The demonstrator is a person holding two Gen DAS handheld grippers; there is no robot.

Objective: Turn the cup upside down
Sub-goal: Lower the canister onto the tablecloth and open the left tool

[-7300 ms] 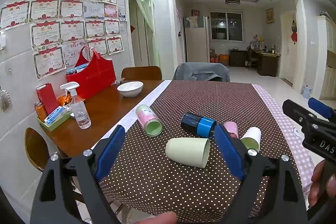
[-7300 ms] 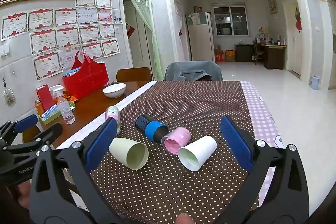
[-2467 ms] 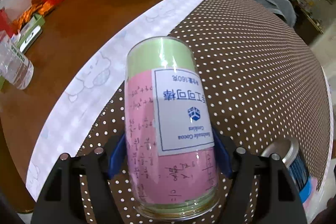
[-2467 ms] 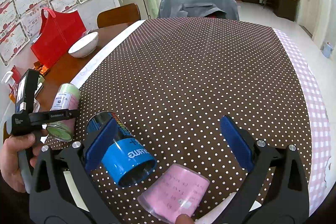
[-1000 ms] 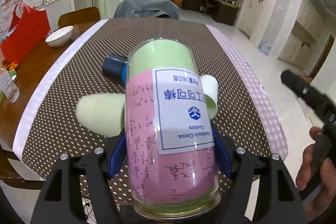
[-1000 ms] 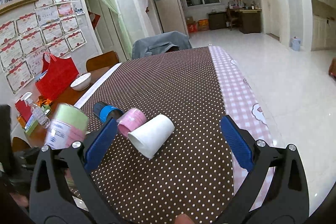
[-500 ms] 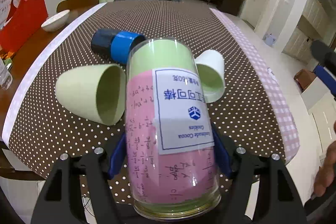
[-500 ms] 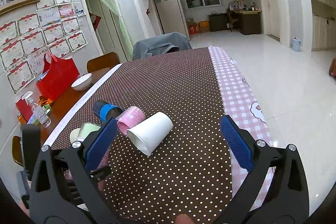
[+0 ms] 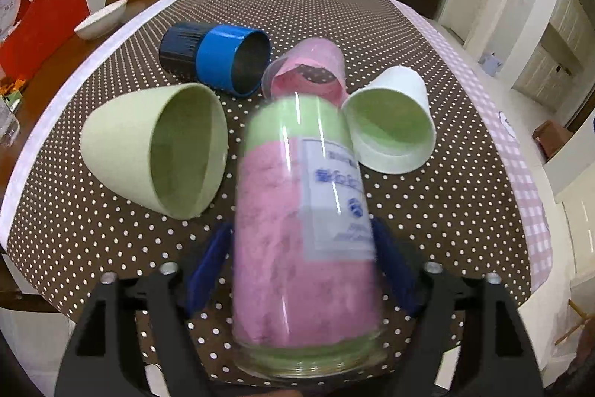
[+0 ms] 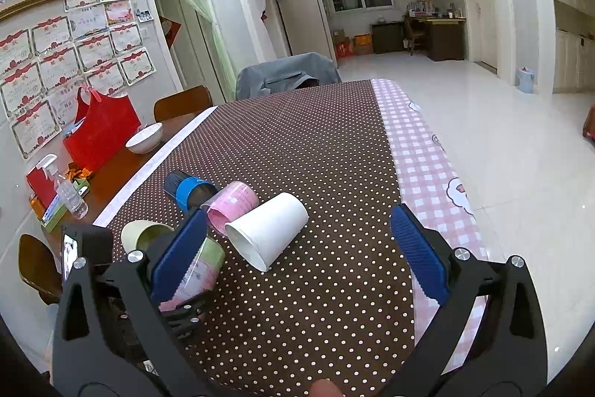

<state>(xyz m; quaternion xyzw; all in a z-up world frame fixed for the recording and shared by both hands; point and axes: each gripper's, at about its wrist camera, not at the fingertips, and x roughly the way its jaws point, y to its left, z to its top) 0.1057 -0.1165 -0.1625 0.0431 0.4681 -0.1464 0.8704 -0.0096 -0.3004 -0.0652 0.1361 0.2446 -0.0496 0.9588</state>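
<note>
My left gripper [image 9: 301, 270] stands around a pink and green cup with a white label [image 9: 303, 222], blurred by motion, low over the dotted tablecloth [image 9: 427, 203]. The blue pads [image 9: 394, 270] sit slightly off its sides. The same cup [image 10: 200, 266] shows in the right wrist view behind my left pad. On their sides lie a pale green cup [image 9: 156, 151], a blue and black cup [image 9: 215, 56], a pink cup [image 9: 308, 73] and a white cup [image 9: 390, 125]. My right gripper [image 10: 297, 259] is open and empty above the white cup [image 10: 267, 227].
A white bowl [image 10: 145, 138], a red bag [image 10: 98, 131] and a spray bottle [image 10: 67, 188] stand on the bare wood at the left. A chair with a grey cover [image 10: 286, 75] is at the far end. The pink checked cloth edge [image 10: 427, 151] runs along the right.
The left gripper has dropped toward the table with the pink and green cup. The cup has turned between the pads, its label now further right, and the pads have eased apart.
</note>
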